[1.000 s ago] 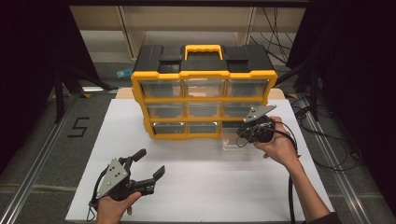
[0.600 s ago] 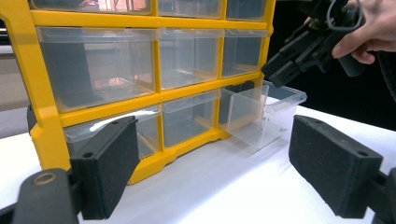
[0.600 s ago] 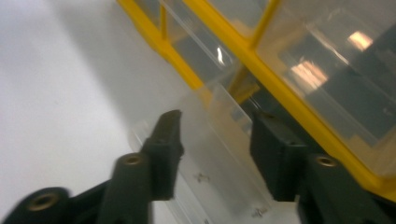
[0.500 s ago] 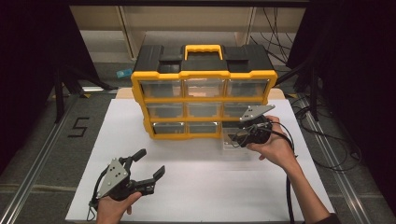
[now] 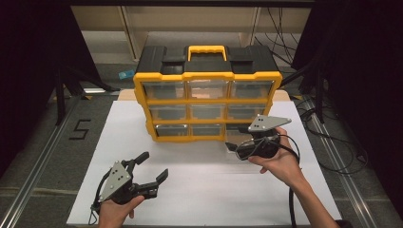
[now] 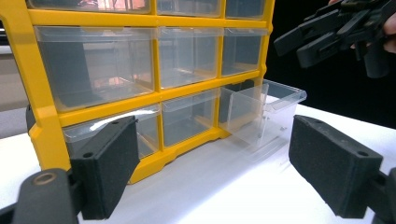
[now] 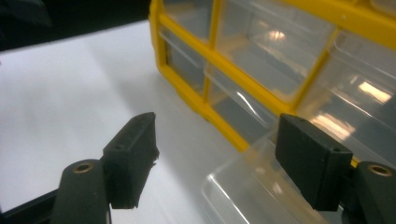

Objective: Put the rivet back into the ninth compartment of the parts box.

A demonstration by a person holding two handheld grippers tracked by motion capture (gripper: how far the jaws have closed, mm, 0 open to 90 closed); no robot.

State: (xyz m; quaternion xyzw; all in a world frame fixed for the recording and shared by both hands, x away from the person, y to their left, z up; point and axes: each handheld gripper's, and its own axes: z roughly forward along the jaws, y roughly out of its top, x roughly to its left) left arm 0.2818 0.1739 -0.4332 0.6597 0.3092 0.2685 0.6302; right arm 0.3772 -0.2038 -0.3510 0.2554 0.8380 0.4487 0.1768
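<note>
The clear drawer (image 6: pixel 261 109) sits pulled part-way out of the bottom row of the yellow organiser (image 5: pixel 206 107), at the cabinet's 5 o'clock corner, its front resting low over the white table (image 5: pixel 199 190). The right gripper (image 5: pixel 231 146) hovers just at the drawer's front with its jaws spread — nothing between them — while the left gripper (image 5: pixel 153 166) waits, jaws likewise apart, well away at 7 o'clock. The step looks like taking hold of the drawer front. To do it well, bring the right jaws square over the front lip, close gently — thin plastic flexes — and move the drawer straight along its slot, not sideways. The left could steady the cabinet.
</note>
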